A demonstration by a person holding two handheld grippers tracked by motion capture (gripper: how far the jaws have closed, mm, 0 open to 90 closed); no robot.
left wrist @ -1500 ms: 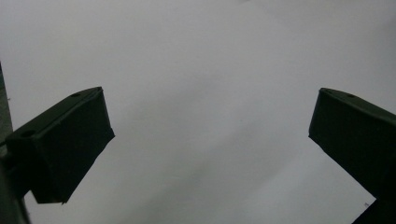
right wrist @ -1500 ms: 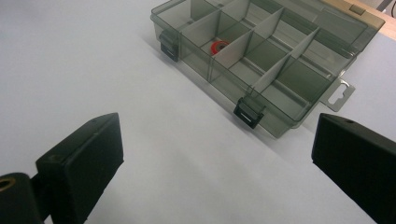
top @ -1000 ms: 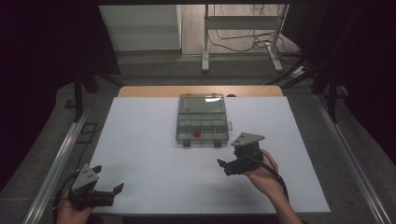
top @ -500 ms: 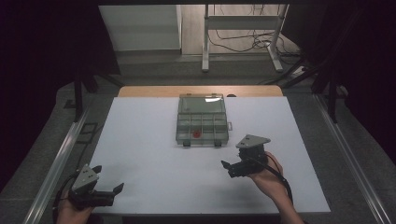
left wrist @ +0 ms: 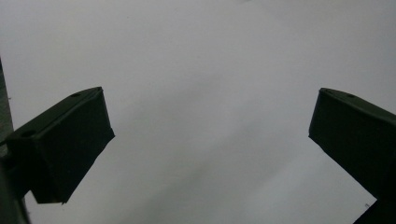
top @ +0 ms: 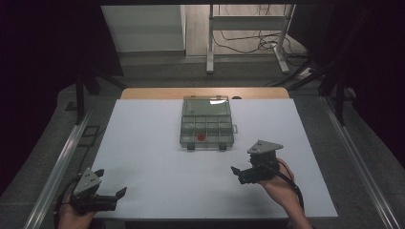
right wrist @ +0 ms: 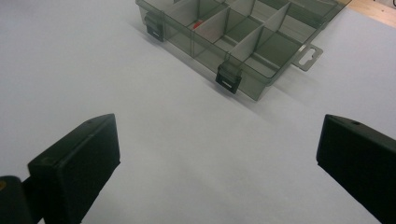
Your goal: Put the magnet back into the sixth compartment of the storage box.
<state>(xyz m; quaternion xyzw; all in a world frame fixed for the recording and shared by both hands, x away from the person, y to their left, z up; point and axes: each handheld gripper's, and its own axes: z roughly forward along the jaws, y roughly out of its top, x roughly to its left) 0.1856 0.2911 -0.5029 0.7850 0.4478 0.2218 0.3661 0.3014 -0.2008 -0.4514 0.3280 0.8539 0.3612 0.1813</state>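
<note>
A smoky clear compartment box (top: 206, 124) lies at the middle back of the white table, lid folded back. A small red piece (top: 201, 138) sits in one of its front compartments. In the right gripper view the box (right wrist: 243, 37) fills the top, with two black latches on its near wall and the red piece (right wrist: 198, 23) behind a divider. My right gripper (top: 243, 172) hovers front right of the box, open and empty. My left gripper (top: 111, 194) is at the table's front left corner, open, with bare white surface between its jaws.
The white table top (top: 157, 157) ends in a wooden strip (top: 205, 93) at the back. Metal rails (top: 62, 162) run along both sides. A stand and cables (top: 248, 43) are on the floor beyond.
My right gripper has drifted a little toward the front right, away from the box. The left gripper has stayed put.
</note>
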